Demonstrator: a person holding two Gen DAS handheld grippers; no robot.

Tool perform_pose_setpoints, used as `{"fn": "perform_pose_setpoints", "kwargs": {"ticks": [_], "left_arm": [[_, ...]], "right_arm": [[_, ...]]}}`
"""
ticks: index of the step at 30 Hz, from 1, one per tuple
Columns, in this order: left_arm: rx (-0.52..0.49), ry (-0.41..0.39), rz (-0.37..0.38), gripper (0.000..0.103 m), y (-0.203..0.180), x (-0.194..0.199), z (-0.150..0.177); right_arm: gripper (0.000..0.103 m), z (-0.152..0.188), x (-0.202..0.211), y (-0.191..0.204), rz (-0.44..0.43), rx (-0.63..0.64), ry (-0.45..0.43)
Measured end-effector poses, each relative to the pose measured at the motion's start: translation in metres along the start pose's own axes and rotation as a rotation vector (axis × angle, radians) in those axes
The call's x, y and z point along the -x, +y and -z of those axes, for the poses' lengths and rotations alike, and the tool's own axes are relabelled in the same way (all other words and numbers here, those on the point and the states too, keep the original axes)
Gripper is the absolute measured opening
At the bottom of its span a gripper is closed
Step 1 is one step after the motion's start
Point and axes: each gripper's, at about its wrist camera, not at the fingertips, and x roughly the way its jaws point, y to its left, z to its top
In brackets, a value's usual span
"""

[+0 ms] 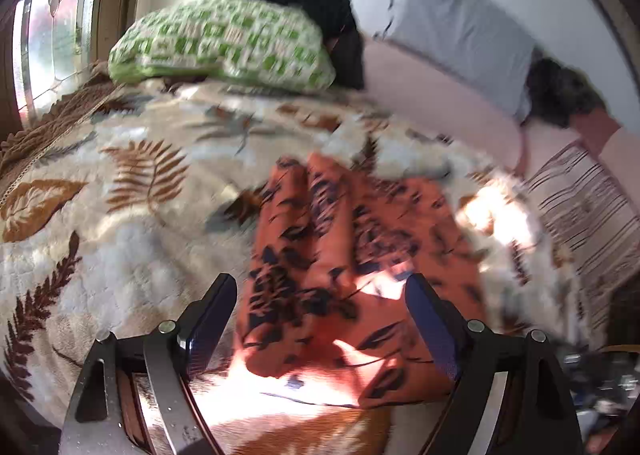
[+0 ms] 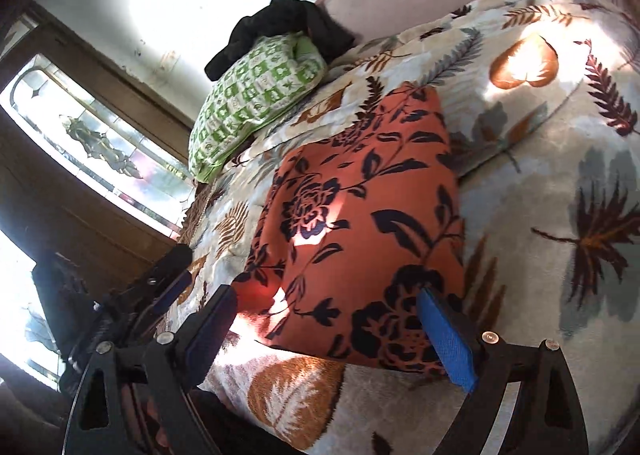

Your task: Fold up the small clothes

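An orange garment with a dark floral print [image 1: 352, 279] lies folded on the leaf-patterned blanket [image 1: 120, 183]. It also shows in the right wrist view [image 2: 360, 215]. My left gripper [image 1: 320, 295] is open, its fingers either side of the garment's near edge, just above it. My right gripper [image 2: 326, 309] is open too, fingers straddling the garment's near edge. The left gripper [image 2: 168, 275] shows at the left of the right wrist view, beside the garment. Neither holds anything.
A green-and-white checked pillow [image 1: 224, 43] with black clothes [image 1: 316, 11] on it lies at the bed's head. A grey pillow [image 1: 460, 31] and pink sheet [image 1: 432, 95] lie to the right. A window [image 1: 52, 27] is at the left. The bed edge is near me.
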Motion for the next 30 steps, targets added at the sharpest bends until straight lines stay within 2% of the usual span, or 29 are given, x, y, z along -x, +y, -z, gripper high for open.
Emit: {"fn": "perform_pose_setpoints", "kwargs": {"ticks": [1,2,3,5,8,9,11,13,16,17,20,22,23,24,26,28,30], "left_arm": [[-0.008,0.115,-0.138,0.087,0.009,-0.030,0.006],[0.039,0.176,-0.125,0.090,0.025,-0.048,0.014],[0.106,0.145,-0.064,0.092,0.040,-0.045,0.017],[0.071,0.129,-0.097,0.092,0.036,-0.029,0.013],[-0.010,0.024,-0.115,0.091,0.018,0.002,-0.001],[-0.012,-0.010,-0.098,0.091,0.014,0.012,-0.009],[-0.007,-0.036,-0.016,0.091,0.006,0.022,-0.027],[-0.022,-0.019,0.067,0.091,-0.007,0.015,-0.047],[-0.060,0.047,0.101,0.090,-0.017,-0.018,-0.071],[-0.051,0.087,0.101,0.085,-0.016,-0.032,-0.075],[-0.012,0.191,0.141,0.061,-0.009,-0.061,-0.076],[0.013,0.220,0.142,0.060,-0.002,-0.071,-0.072],[0.019,0.235,0.150,0.054,0.000,-0.075,-0.070],[0.018,0.239,0.159,0.037,0.000,-0.077,-0.068],[-0.002,0.237,0.199,0.013,-0.003,-0.074,-0.066],[-0.029,0.149,0.183,0.011,-0.009,-0.056,-0.069],[-0.003,0.080,0.175,0.011,-0.006,-0.039,-0.071]], "right_arm": [[0.093,0.000,0.005,-0.007,0.002,-0.023,-0.007],[0.093,0.000,0.008,-0.014,0.003,-0.045,-0.008],[0.093,0.002,0.009,-0.020,0.005,-0.062,-0.006],[0.093,0.005,0.013,-0.032,0.015,-0.078,-0.003],[0.093,0.008,0.016,-0.052,0.011,-0.118,-0.003],[0.093,0.007,0.016,-0.058,0.001,-0.134,-0.004],[0.093,0.001,0.015,-0.066,-0.006,-0.152,-0.010],[0.093,-0.008,0.014,-0.072,-0.022,-0.152,-0.011],[0.093,-0.021,0.012,-0.078,-0.032,-0.156,-0.014],[0.093,-0.024,0.012,-0.080,-0.037,-0.156,-0.015],[0.093,-0.028,0.014,-0.089,-0.044,-0.169,-0.022],[0.093,-0.028,0.014,-0.095,-0.040,-0.177,-0.020],[0.093,-0.028,0.013,-0.099,-0.036,-0.185,-0.020],[0.093,-0.028,0.012,-0.103,-0.034,-0.197,-0.018],[0.093,-0.028,0.008,-0.108,-0.031,-0.215,-0.008],[0.093,-0.029,0.004,-0.108,-0.027,-0.210,0.005],[0.093,-0.031,0.001,-0.105,-0.018,-0.191,0.011]]}}
